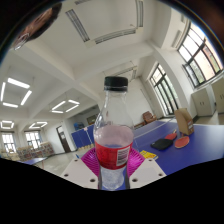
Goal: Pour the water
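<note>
A clear plastic bottle with a black cap and a red label stands upright between my fingers, lifted and seen against the ceiling. Clear liquid fills it to about the top of the label. My gripper is shut on the bottle, with the magenta pads pressed against both sides of its lower body at label height. The bottle hides the space just ahead of the fingers.
A blue table lies beyond the fingers to the right, with a red table-tennis paddle and a dark flat thing on it. A person's arm rests there. Windows line the right wall; ceiling lights are overhead.
</note>
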